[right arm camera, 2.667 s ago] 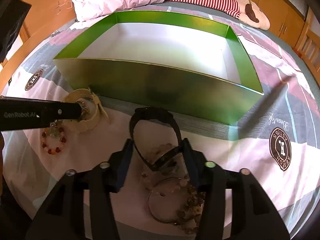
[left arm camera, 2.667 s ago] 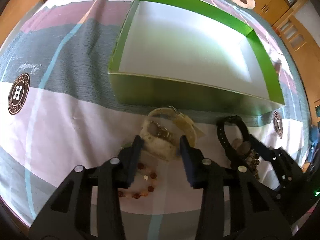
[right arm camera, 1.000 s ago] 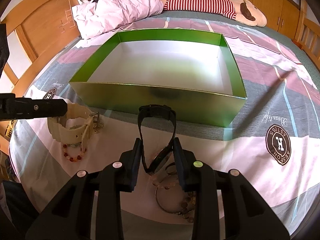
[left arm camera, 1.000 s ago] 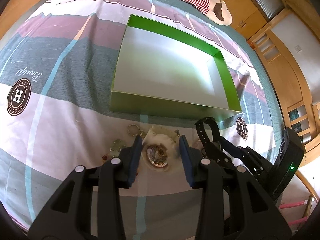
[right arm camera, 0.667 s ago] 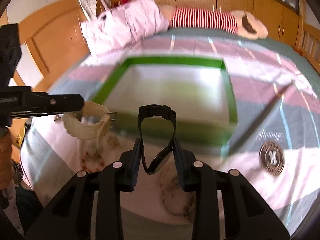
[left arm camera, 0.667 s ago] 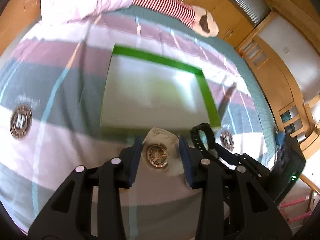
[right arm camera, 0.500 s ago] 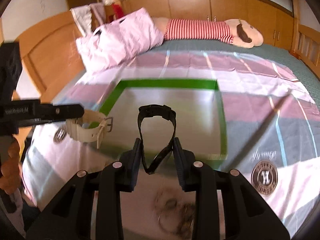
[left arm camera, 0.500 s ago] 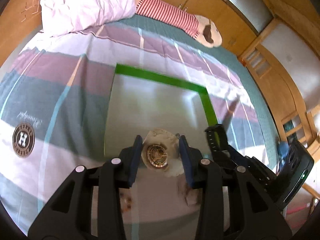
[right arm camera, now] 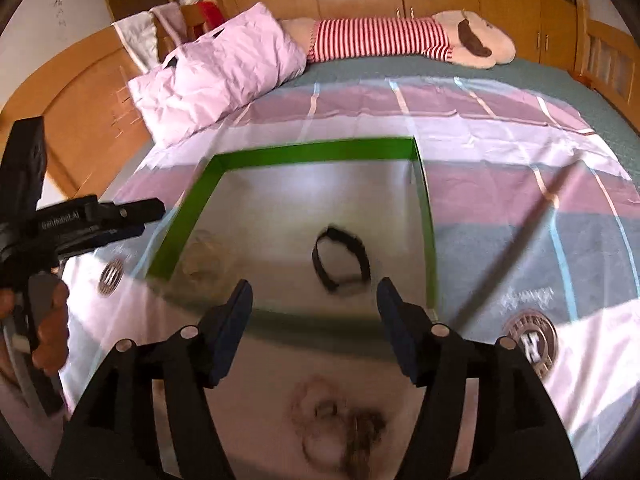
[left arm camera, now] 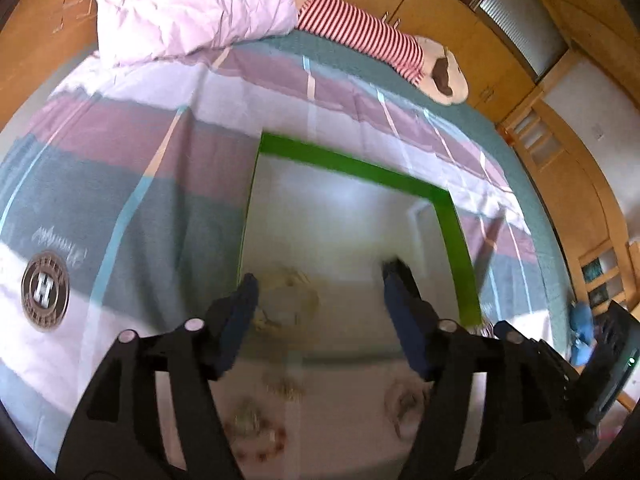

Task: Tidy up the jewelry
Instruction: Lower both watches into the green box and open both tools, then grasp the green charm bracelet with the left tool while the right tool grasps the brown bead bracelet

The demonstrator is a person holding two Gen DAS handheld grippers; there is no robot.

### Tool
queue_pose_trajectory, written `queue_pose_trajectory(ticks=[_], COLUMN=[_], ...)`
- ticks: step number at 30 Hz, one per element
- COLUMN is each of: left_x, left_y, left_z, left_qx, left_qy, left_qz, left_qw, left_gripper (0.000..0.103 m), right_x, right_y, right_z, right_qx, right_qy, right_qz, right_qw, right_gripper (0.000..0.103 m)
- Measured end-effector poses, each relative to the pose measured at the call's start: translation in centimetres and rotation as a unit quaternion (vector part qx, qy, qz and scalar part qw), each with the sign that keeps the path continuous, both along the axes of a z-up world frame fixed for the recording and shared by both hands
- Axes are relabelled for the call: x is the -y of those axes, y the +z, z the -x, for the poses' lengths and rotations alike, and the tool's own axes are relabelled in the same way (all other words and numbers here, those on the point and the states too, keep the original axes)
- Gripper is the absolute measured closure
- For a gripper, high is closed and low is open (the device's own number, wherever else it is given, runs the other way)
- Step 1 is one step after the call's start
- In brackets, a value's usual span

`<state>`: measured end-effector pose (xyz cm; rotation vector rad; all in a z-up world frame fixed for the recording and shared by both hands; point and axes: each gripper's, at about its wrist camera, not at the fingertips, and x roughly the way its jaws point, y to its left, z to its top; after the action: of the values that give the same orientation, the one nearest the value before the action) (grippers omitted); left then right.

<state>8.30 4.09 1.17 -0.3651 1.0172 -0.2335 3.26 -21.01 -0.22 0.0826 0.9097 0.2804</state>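
Because you hold your left gripper [left arm camera: 318,300] above the near edge of the green box [left arm camera: 348,166], its jaws, which have just been opening, stand wide and grip nothing, so the cream watch [left arm camera: 288,300], blurred, drops free onto the white floor at the box's near left corner. Seen from your right wrist, the right gripper [right arm camera: 312,312] has likewise just spread wide and empty, letting the black watch [right arm camera: 340,262] land mid-box, while more bracelets [right arm camera: 336,428] wait on the bedspread [right arm camera: 500,140] beneath.
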Motion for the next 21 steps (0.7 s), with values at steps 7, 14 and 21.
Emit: queue_pose_trajectory(ticks=[7,14,21], left_x=[0.0,1.1,1.4], left_y=[-4.1,-6.4,-7.3], left_z=[4.4,5.3,4.9], left_qx=[-0.078,-0.092,-0.111], left_qy=[-0.016,-0.01,-0.014], left_qz=[-0.063,-0.119,-0.127], left_qw=[0.9949,0.9885,0.9856], left_gripper=[0.032,0.025,0.025], right_x=[1.1,-0.3,-1.6], right_y=[-4.6,-7.1,-9.2], right_z=[1.4,2.1,3.0], right_qx=[-0.101,-0.162,-0.169], right_qy=[-0.007,0.021,0.037], right_qz=[0.044,0.079,0.124], right_qw=[0.994,0.983,0.977], right_gripper=[0.062,0.058,0.088])
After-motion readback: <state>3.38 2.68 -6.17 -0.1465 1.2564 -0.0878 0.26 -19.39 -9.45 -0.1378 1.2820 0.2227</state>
